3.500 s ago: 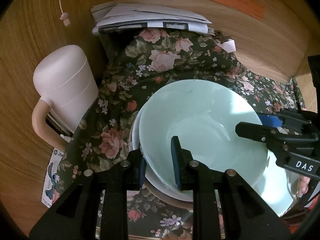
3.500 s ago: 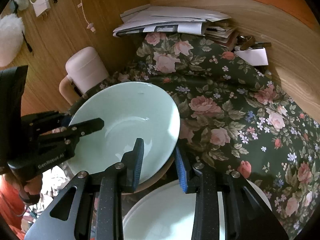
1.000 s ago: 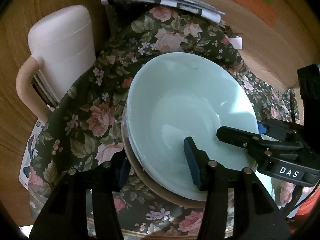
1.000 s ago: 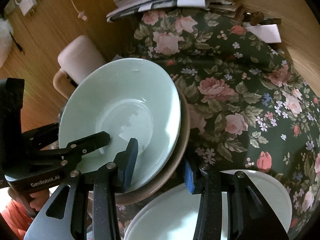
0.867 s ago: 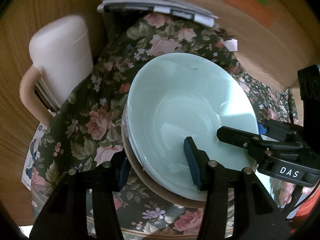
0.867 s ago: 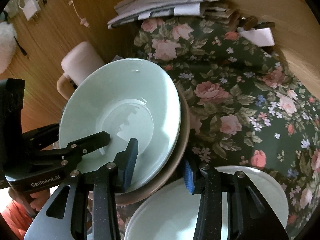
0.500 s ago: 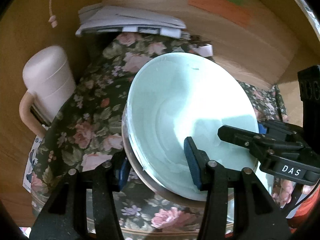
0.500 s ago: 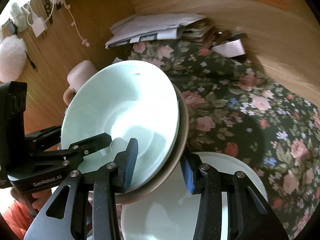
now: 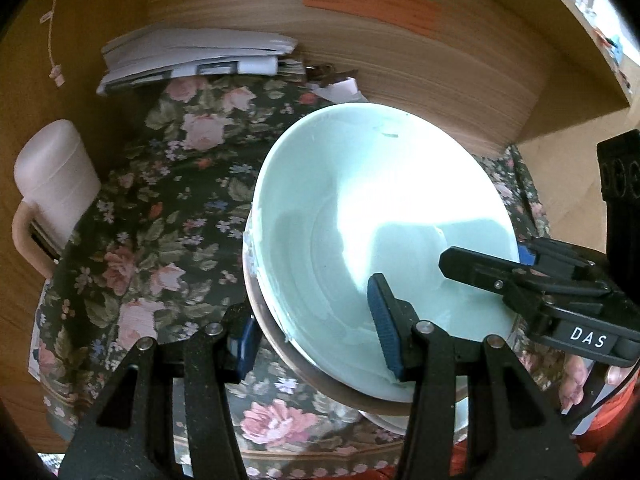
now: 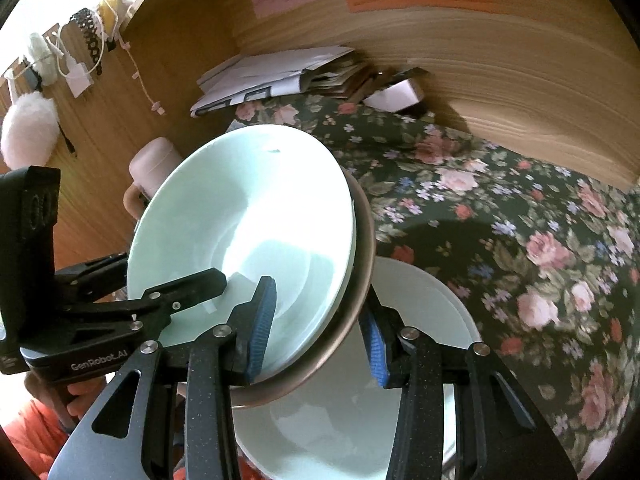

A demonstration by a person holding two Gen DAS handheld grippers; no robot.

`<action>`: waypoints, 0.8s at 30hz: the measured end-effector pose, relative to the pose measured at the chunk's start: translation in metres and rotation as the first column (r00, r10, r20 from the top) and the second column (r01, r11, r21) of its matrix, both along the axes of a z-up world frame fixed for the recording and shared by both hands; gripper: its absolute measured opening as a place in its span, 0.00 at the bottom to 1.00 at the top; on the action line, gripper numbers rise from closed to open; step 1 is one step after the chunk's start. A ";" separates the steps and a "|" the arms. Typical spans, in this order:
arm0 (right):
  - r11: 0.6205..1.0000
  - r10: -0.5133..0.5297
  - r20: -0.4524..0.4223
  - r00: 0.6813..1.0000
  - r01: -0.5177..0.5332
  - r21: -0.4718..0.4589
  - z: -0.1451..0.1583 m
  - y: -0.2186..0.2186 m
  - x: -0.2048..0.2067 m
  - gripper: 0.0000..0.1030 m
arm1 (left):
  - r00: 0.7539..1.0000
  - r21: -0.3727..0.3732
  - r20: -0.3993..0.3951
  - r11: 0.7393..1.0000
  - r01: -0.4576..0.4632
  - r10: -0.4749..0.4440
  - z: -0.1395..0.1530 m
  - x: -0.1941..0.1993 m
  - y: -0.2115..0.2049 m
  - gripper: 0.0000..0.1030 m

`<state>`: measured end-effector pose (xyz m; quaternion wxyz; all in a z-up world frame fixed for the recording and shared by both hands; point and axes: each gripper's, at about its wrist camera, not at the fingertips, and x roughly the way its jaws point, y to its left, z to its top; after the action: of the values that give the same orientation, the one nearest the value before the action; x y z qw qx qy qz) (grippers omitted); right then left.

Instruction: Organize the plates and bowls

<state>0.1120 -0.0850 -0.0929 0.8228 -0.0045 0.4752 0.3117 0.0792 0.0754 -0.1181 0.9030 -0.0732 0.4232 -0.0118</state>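
Note:
A pale green bowl [image 9: 360,208] tops a nested stack whose lowest piece has a brown rim [image 10: 366,248]. The stack hangs tilted above the floral cloth [image 9: 160,200]. My left gripper [image 9: 314,336] is shut on its near rim, one pad inside the bowl and one under the brown rim. From the opposite side my right gripper [image 10: 316,328] is shut on the rim in the same way. Each gripper shows in the other's view: the right one [image 9: 500,260], the left one [image 10: 160,276]. A white plate [image 10: 420,300] lies on the cloth under the stack's right edge.
A pink lidded jug [image 9: 56,176] stands at the left by the wooden wall. A pile of papers [image 9: 192,56] lies at the back, with small objects [image 10: 394,94] beside it. Wooden panels enclose the back and sides. Flowered cloth [image 10: 520,240] stretches to the right.
Both grippers have lifted the stack and carried it right, away from the pink jug. It now overhangs the white plate and tilts more. Neither grip has changed.

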 end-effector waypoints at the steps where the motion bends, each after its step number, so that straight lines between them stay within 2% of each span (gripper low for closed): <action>1: 1.000 -0.008 0.002 1.000 0.008 0.000 0.000 -0.004 -0.002 0.36 | 1.000 0.001 0.001 1.000 0.008 -0.008 0.000 -0.001 -0.004 0.49; 14: 0.996 -0.083 -0.027 0.996 0.083 0.010 -0.006 -0.040 -0.017 0.36 | 0.997 -0.010 -0.013 0.997 0.073 -0.073 -0.007 -0.005 -0.034 0.49; 24: 0.993 -0.118 -0.081 0.990 0.119 -0.001 -0.025 -0.051 -0.014 0.36 | 0.992 -0.029 -0.062 0.994 0.107 -0.109 -0.020 0.004 -0.044 0.49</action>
<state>0.0980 -0.1356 -0.1175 0.8199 0.0382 0.5070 0.2632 0.0828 0.0315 -0.1379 0.8861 -0.0620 0.4549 -0.0635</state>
